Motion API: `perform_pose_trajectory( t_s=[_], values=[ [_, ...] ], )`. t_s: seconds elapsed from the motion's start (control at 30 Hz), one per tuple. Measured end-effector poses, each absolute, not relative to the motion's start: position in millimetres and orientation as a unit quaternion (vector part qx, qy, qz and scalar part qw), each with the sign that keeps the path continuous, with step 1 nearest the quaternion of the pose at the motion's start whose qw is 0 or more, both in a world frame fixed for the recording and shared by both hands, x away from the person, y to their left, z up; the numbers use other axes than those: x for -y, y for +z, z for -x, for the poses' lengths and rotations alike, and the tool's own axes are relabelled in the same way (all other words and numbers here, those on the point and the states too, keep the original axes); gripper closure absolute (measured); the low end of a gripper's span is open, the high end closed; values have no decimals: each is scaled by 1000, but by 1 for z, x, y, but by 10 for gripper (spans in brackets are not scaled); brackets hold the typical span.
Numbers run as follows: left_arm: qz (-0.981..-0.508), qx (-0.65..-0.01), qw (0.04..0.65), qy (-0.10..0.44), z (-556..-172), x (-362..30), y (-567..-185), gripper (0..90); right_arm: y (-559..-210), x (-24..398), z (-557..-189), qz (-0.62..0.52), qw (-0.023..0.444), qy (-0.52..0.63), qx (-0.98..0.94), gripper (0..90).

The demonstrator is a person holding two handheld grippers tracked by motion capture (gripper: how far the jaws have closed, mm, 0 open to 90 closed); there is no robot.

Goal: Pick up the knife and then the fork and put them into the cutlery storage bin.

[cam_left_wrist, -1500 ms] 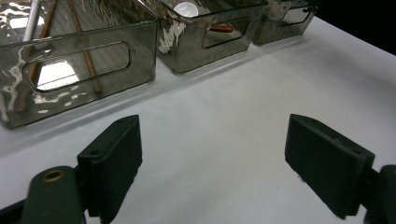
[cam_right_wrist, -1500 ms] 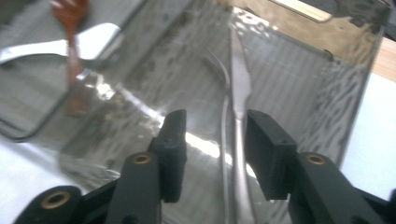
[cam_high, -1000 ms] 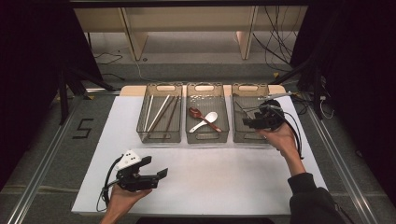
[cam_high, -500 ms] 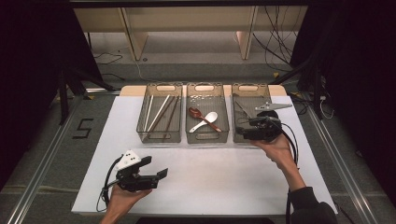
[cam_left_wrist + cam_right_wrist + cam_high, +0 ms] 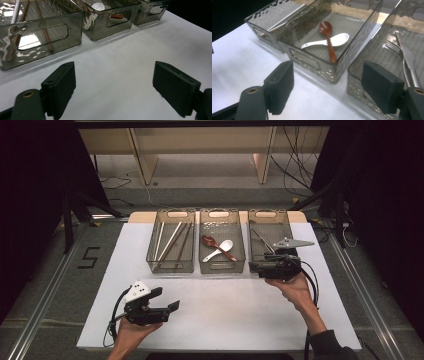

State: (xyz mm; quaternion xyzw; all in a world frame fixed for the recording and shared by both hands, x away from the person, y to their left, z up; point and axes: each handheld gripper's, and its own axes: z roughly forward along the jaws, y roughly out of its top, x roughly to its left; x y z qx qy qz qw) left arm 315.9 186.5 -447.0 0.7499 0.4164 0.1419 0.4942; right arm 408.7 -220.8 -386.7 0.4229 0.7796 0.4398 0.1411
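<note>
Three smoky clear bins stand in a row at the far side of the white mat (image 5: pixel 225 310). The left bin (image 5: pixel 170 268) holds chopsticks (image 5: pixel 170 241). In the middle bin (image 5: pixel 221 268) a red-brown spoon (image 5: pixel 328 41) lies across a white spoon (image 5: pixel 340 39). A fork (image 5: pixel 392 47) and a knife (image 5: pixel 409 60) lie in the right bin (image 5: pixel 265 214). My right gripper (image 5: pixel 254 266) hovers at the right bin's near left corner, pointing left; its jaws have just been opening, with nothing between them. My left gripper (image 5: pixel 169 306) rests open and empty near the front left.
A low wooden shelf (image 5: pixel 200 150) and loose cables (image 5: pixel 300 175) lie beyond the table. Metal rails (image 5: pixel 45 305) run along both sides, and a "5" marking (image 5: pixel 89 257) sits on the grey surface to the left. The mat's white middle lies between the two hands.
My right gripper came back from above the right bin toward the near side and a little left, and its jaws spread wider. The left hand and gripper stayed put.
</note>
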Motion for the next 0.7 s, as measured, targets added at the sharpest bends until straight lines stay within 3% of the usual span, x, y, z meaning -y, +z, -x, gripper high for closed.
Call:
perform_pose_trajectory(
  t_s=[0.7],
  values=[
    [-751, -414, 495, 141, -317, -186, -447, 182, -409, 222, -372, -402, 132, 476, -771, 232]
  ],
)
